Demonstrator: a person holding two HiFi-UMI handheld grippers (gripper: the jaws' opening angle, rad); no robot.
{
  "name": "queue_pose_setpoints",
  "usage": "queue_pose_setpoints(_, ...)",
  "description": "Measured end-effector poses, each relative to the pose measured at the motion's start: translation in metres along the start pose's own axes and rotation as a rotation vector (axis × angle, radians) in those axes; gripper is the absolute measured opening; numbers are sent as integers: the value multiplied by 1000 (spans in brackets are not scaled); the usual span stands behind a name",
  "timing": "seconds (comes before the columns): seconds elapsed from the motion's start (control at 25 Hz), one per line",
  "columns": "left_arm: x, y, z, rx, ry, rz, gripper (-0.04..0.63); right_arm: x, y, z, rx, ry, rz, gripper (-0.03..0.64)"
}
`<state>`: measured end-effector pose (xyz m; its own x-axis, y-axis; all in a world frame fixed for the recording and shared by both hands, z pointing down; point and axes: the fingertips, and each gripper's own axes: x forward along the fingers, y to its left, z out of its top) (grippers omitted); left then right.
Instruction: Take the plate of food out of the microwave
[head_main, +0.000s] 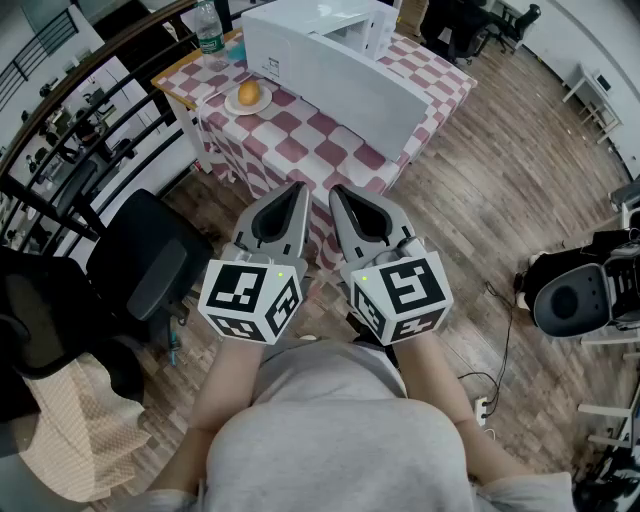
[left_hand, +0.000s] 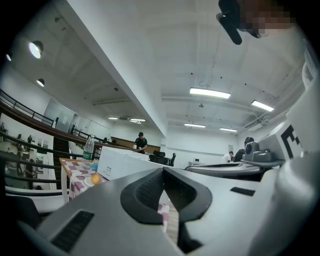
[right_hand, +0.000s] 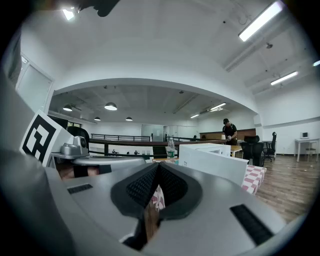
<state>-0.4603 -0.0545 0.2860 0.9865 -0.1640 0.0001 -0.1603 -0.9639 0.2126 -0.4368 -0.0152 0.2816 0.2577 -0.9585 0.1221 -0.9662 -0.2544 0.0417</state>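
A white microwave (head_main: 330, 60) stands on a table with a red-and-white checked cloth (head_main: 300, 140), far ahead of me. A small white plate with an orange piece of food (head_main: 248, 96) sits on the cloth just left of the microwave, outside it. The plate (left_hand: 94, 179) also shows low in the left gripper view, beside the microwave (left_hand: 125, 162). My left gripper (head_main: 297, 187) and right gripper (head_main: 338, 190) are held side by side close to my body, well short of the table. Both are shut with nothing between their jaws, as the left gripper (left_hand: 163, 171) and right gripper (right_hand: 158, 166) show in their own views.
A water bottle (head_main: 208, 30) stands at the table's far left corner. A black office chair (head_main: 150, 260) is at my left, beside a dark railing (head_main: 60, 130). A power strip (head_main: 482, 408) and a black-and-white machine (head_main: 575, 290) are on the wood floor at right. A person (left_hand: 141, 142) stands far off.
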Motion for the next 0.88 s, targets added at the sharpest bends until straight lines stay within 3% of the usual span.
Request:
queue_pose_setpoints(0.56, 25, -7, -1, -9, 1, 9, 3, 1, -21, -1, 22, -1, 26, 26)
queue_pose_setpoints(0.88, 58, -24, -8, -24, 7, 11, 3, -6, -57, -10, 36, 31, 28, 26)
